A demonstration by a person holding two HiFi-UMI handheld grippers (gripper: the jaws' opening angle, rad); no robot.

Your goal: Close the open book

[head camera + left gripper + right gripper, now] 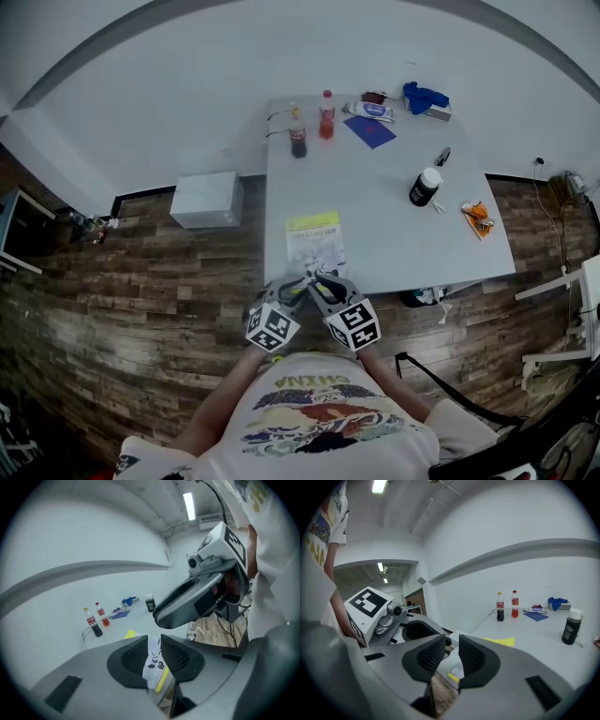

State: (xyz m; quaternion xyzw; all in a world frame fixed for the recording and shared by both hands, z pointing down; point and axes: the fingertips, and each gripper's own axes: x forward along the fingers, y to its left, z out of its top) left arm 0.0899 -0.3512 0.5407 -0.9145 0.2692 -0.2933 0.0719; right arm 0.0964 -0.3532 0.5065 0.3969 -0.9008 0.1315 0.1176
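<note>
The book (pixel 314 242) is laid flat at the near edge of the table (pixel 403 225), a yellow band at its far end and printed white paper toward that edge. It is read as a thin, soft-covered booklet, so its leaves are judged to bend rather than swing stiffly. Whether both halves lie open cannot be told from above. The left gripper (pixel 296 287) and the right gripper (pixel 319 280) are held side by side at the table's near edge, tips over the book's near end. This is presumably so that a leaf can be picked up where it is most easily reached and folded across. On each gripper the jaws are set only a narrow slot apart and nothing is seen clamped. Through the left slot the white printed page and a yellow strip are shown beyond the tips; through the right slot the book's corner and the floor below the table edge are shown. The pads (pixel 136 656) are dark, scooped and cross-hatched for grip on thin paper. The gripper bodies are smooth grey plastic, each topped by a white cube with black squares. The table top is pale, smooth and matt. A cola bottle (pixel 297 141) and a red bottle (pixel 326 114) stand at the table's far edge, and a black jar (pixel 425 186) toward its right side, all well apart from the work.
</note>
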